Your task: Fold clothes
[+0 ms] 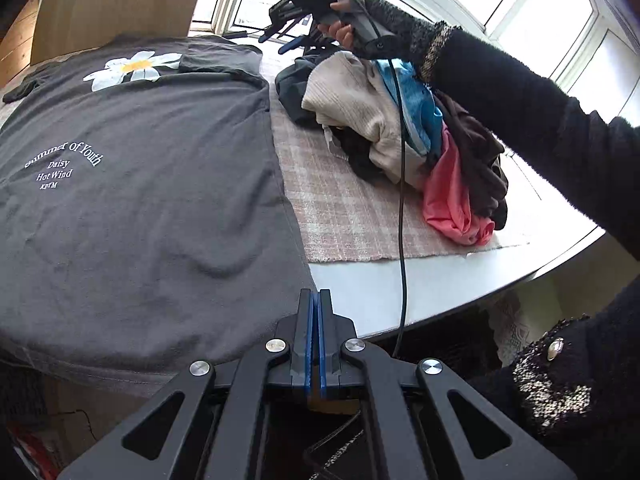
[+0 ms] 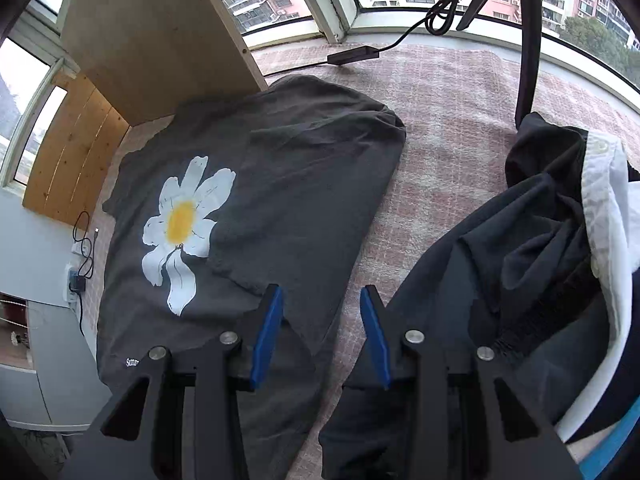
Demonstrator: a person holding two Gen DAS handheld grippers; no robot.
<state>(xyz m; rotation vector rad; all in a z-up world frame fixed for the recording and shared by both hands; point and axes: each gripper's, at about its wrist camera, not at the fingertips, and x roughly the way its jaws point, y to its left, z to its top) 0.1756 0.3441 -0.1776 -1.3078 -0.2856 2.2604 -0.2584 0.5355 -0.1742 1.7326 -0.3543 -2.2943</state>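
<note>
A: Left gripper (image 1: 319, 300)?

B: My left one's pressed together, blue pads flush. It sits at the near hem of the grey T-shirt (image 1: 140, 200), right by its corner at the table (image 1: 440, 280) edge. Can't tell if any cloth is caught between the pads.

A: Right gripper (image 2: 322, 300)?

B: Spread, nothing between the fingers. It hangs above the T-shirt's right edge, with the checked mat (image 2: 440, 140) showing in the gap. In the left view my right hand (image 1: 352, 24) holds it up over the far side of the table.

A: Shirt itself?

B: Flat on the mat, daisy print (image 2: 184, 228) and white lettering (image 1: 60, 168) facing up. One sleeve is folded over the body beside the daisy.

A: Other clothes?

B: Pile of clothes (image 1: 400, 128) to the shirt's right, on the mat, apart from it: cream knit, blue, pink, dark pieces. From the right view, a dark garment (image 2: 500, 280) with a white piece on it, just beside my right finger.

A: Anything else?

B: Black cable (image 1: 402, 200) hanging from the right gripper, across the pile.
</note>
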